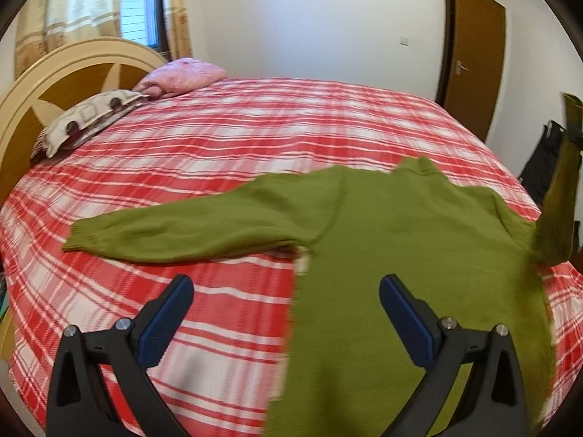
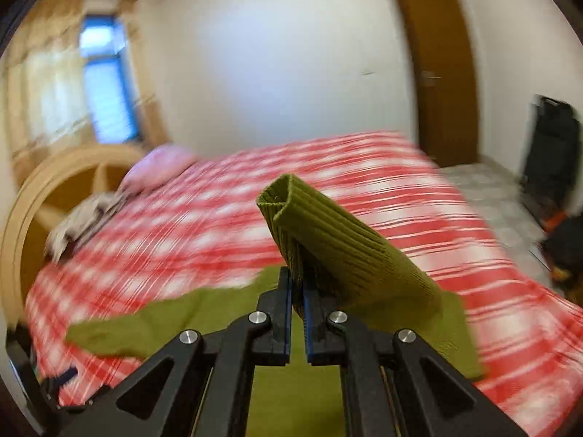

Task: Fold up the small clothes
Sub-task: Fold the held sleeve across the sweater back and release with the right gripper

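Here, nearest to me, the left gripper [image 1: 286,313] is hanging over the bed with its jaws standing wide apart and nothing between them, one blue pad over the checked bedspread [image 1: 189,167] and the other over green knit. The right gripper [image 2: 297,293] is clenching the ribbed cuff [image 2: 328,233] of one sleeve, the knit pinched flat between the blue pads with the cuff's open mouth standing up above them. In the left wrist view that sleeve is rising off the bed at the far right edge, lifted clear of the cover.

Just past the grippers the green sweater [image 1: 382,240] is lying spread on the bedspread, neck toward the far side, body flat, its other sleeve [image 1: 189,229] stretching out straight to the left and resting on the cover.

The sweater is looking soft, light and floppy: it is sagging wherever it is not held, and I judge it will drape and stretch rather than keep a crease. The ribbed cuffs and hem are the firmer places to pinch; the flat sleeve's cuff looks the likely spot for the free gripper.

Farther off, two pillows [image 1: 182,74] are lying against the headboard [image 1: 47,80], and beyond them a window [image 1: 140,11] and a brown door [image 1: 473,58] are showing.
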Demonstrator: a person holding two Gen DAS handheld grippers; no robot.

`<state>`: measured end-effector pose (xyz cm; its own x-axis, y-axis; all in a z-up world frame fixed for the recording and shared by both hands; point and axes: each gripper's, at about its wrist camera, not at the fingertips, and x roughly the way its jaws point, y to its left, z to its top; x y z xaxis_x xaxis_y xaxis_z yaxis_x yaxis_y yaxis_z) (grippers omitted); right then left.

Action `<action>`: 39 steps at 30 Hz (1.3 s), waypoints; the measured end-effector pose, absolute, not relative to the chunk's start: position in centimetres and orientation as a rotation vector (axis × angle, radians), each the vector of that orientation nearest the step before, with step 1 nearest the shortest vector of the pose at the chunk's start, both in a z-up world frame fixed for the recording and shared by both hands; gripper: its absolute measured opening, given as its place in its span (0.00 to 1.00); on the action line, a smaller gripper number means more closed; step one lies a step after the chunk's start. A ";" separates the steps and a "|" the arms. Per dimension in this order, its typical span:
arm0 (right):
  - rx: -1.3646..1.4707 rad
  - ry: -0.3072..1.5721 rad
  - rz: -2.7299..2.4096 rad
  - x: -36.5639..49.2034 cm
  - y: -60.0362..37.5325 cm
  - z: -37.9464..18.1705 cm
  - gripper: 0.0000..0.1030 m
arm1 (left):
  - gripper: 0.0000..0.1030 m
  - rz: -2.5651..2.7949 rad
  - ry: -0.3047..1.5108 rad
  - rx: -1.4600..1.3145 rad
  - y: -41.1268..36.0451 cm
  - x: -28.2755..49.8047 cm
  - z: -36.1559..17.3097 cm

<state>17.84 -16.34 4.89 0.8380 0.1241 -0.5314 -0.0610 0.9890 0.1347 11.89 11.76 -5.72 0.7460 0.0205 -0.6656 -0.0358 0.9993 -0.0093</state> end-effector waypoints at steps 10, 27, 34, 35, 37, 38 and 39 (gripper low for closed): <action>-0.119 0.767 0.209 22.4 0.9 -8.6 0.04 | 1.00 0.107 0.752 -0.107 17.7 12.4 -7.8; 0.218 0.825 0.384 21.5 -3.8 -9.2 0.42 | 1.00 0.140 0.761 -0.142 19.9 13.4 -8.7; 0.072 0.829 0.081 23.2 -13.2 -9.2 0.25 | 1.00 0.065 0.721 -0.056 15.4 14.8 -6.3; 0.077 0.833 0.049 23.6 -15.0 -9.3 0.25 | 1.00 0.052 0.720 -0.048 14.8 15.1 -6.2; 0.112 0.854 -0.011 24.8 -18.8 -9.6 0.25 | 1.00 0.030 0.724 -0.032 13.4 15.8 -5.8; 0.131 0.865 -0.034 25.2 -20.5 -9.8 0.25 | 1.00 0.016 0.725 -0.023 12.4 16.3 -5.6; 0.145 0.876 -0.062 25.8 -22.4 -10.1 0.25 | 1.00 0.008 0.727 -0.014 11.3 17.0 -5.6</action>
